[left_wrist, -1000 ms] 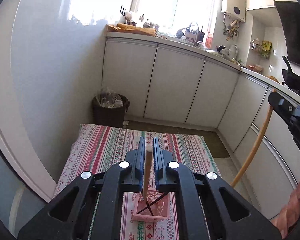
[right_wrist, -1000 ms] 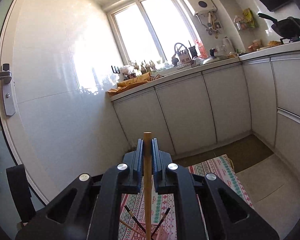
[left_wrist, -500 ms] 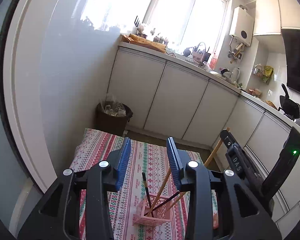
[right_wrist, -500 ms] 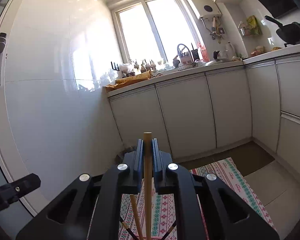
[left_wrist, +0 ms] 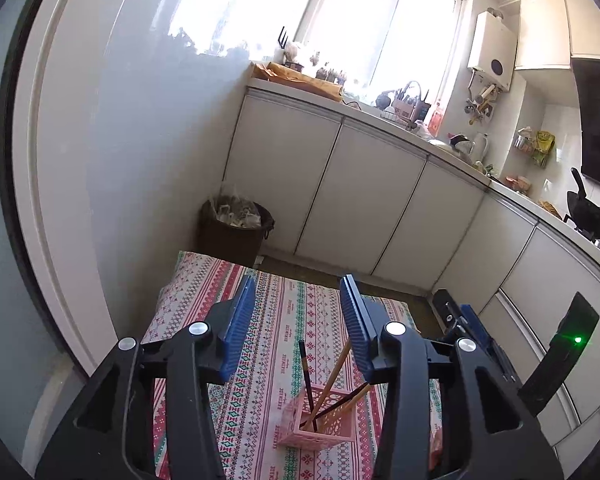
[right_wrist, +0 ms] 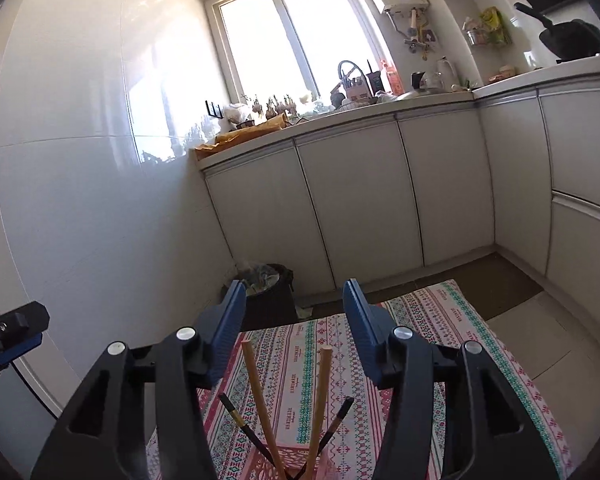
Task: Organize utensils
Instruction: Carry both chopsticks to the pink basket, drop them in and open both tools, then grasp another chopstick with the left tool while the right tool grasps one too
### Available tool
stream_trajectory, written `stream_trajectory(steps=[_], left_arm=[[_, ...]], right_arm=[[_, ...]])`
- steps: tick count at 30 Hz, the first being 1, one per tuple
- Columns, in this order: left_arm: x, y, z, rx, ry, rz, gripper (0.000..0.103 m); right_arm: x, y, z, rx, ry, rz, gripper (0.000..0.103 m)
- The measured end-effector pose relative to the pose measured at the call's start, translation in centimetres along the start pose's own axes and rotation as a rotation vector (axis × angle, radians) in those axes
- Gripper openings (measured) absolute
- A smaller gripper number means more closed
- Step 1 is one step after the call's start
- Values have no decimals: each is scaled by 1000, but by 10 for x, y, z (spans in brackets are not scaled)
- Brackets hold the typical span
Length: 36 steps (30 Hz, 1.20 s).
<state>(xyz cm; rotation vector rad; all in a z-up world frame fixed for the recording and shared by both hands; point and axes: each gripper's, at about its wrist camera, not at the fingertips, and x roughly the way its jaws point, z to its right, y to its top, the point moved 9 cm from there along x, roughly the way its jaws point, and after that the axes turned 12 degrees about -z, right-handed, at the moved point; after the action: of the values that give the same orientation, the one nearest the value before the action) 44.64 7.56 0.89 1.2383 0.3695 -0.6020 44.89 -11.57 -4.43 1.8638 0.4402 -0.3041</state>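
White glossy cabinets (left_wrist: 360, 196) back the left view, where a patterned woven cloth covers the table (left_wrist: 268, 344); the left tongs (left_wrist: 300, 328), just opened, hold nothing above a pink lattice holder (left_wrist: 320, 420) of slanting chopsticks (left_wrist: 332, 376). Rightward, the right tongs (right_wrist: 294, 332), jaws just parted, straddle two free wooden chopsticks (right_wrist: 260, 392) and two black ones (right_wrist: 236, 420).
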Motion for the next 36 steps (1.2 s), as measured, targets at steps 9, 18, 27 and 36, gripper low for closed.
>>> stream_trajectory(steps=[9,18,27,36], left_arm=[[-6,-8,20,49,19,-4,65],[-11,-28,53,129,23,-38,92],[16,-96,97,271,-24,-294,96],[88,-210,125,395,30,-654,96]], right_arm=[[-42,7,19,15,-12,33,77],[-90,-2,60,66,-50,6,96],[-141,-48,128,112,-128,-127,96],[-138,-114,204,274,-169,-353,96]])
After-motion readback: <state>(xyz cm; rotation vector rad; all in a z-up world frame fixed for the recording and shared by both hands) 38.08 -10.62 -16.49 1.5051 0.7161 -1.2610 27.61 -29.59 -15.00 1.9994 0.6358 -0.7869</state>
